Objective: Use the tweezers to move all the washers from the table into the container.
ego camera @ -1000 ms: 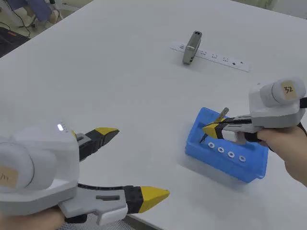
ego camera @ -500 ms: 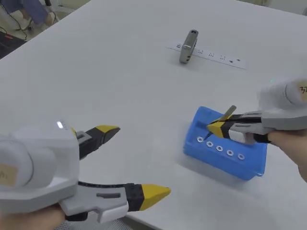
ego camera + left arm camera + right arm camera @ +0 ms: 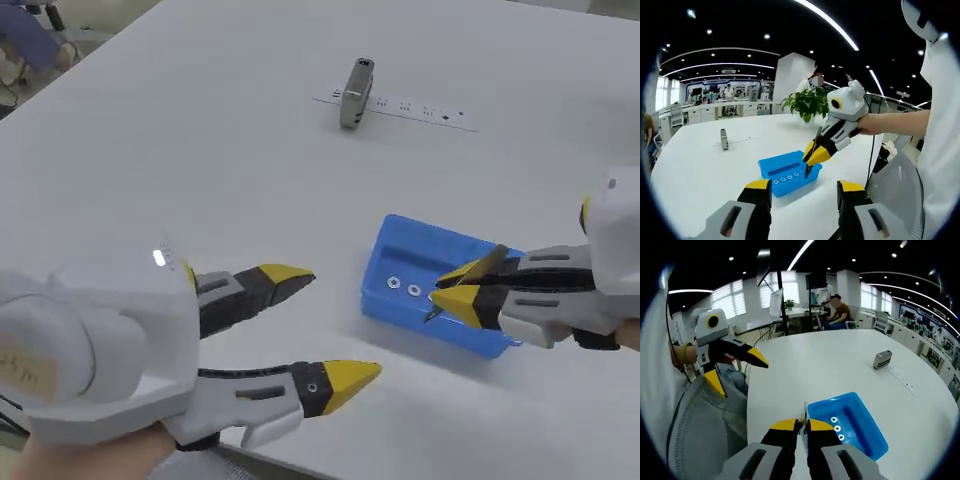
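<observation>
my right gripper [image 3: 452,285] squeezes the tweezers [image 3: 488,262] over the blue container [image 3: 400,238]; my left gripper [image 3: 340,323] is wide open beside it.

A tan sticker [image 3: 24,368] on the left gripper [image 3: 345,322] is showing handwritten strokes too blurred to read. The white strip [image 3: 405,106] on the table [image 3: 200,150] is carrying small dark marks, too tiny to decipher.
</observation>
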`<state>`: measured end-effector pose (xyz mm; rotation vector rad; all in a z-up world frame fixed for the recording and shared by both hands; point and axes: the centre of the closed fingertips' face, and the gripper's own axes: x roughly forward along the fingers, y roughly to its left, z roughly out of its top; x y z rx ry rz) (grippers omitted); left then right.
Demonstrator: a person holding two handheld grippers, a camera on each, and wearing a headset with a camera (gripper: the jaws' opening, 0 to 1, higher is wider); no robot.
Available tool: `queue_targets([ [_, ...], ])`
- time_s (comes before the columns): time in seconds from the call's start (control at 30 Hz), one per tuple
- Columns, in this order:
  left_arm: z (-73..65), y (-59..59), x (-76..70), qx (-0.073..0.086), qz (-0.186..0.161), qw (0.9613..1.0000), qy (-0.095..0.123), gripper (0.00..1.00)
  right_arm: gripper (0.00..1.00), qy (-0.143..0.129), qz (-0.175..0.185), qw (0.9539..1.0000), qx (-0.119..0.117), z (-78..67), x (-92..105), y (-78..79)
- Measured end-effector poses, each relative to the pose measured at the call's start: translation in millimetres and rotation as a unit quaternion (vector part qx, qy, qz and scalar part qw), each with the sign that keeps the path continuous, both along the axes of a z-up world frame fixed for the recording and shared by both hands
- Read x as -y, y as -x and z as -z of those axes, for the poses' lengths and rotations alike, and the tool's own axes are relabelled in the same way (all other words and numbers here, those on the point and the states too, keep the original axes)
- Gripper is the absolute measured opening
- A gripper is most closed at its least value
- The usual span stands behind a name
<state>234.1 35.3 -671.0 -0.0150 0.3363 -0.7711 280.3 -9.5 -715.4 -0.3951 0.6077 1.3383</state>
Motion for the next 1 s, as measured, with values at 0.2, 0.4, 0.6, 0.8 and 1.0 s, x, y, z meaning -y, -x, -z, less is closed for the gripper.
queue_targets([
  [0.2, -9.7, 4.8, 31.6, -0.015, 0.062, 0.9974, 0.035, 0.3, 0.04, 0.019, 0.009, 0.9997, -0.01, 19.9, 15.8, 28.5],
  [0.4, -0.9, 8.6, 49.3, -0.034, 0.121, 0.9921, 0.011, 0.24, 0.04, 0.025, 0.015, 0.9993, -0.021, 31.6, 22.2, 48.1],
  [0.6, 5.9, 18.1, 69.1, -0.037, 0.188, 0.9812, -0.021, 0.19, 0.04, 0.069, -0.038, 0.9969, 0.008, 42.6, 21.8, 64.6],
  [0.8, 14.1, 29.6, 81.5, -0.03, 0.251, 0.9644, -0.078, 0.06, 0.04, 0.103, -0.102, 0.9889, 0.031, 51.1, 16.4, 80.1],
  [1.0, 16.8, 32.5, 85.6, -0.025, 0.277, 0.9545, -0.108, 0.02, 0.04, 0.117, -0.12, 0.9852, 0.038, 54.8, 14.8, 82.8],
])
